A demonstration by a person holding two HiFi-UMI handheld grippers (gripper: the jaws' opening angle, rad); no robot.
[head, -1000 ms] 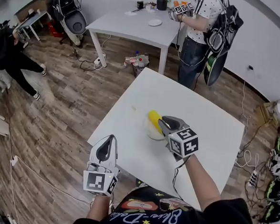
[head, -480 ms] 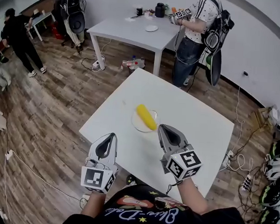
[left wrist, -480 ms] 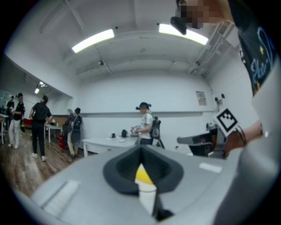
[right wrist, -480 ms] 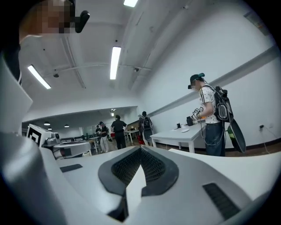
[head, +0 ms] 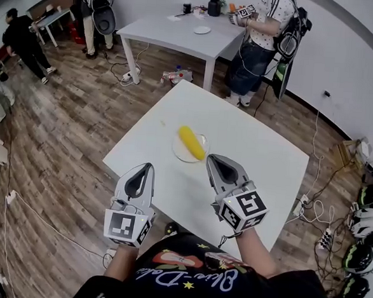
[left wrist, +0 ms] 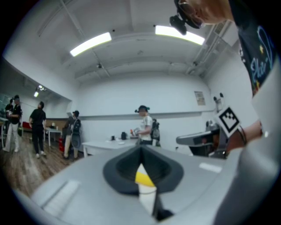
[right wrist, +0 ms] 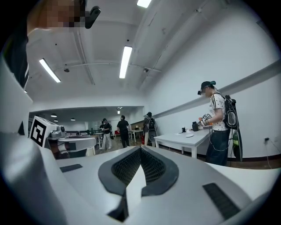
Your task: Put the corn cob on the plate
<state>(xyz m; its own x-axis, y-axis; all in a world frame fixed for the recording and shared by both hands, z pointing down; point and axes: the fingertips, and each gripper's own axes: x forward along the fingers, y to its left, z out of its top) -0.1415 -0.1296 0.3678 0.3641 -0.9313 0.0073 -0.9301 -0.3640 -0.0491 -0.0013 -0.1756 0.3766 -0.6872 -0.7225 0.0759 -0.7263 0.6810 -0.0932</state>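
Two grippers hover side by side over the near edge of the white counter [head: 268, 163], both pointing out level across it. The left gripper [head: 147, 167] has its fingers [left wrist: 88, 180] pressed together with nothing between them. The right gripper [head: 211, 158] is the same, its fingers [right wrist: 184, 184] closed on nothing. The yellow corn cob [head: 191, 142] lies on the small clear plate [head: 179, 155] near the middle of the counter. It rests at a slant across the plate, just ahead of the right gripper's tips and apart from them. The left gripper is further from the plate, near the counter's front edge. Across the room another person [head: 261, 36] stands at a second white table [head: 175, 33] with a few small things on it.
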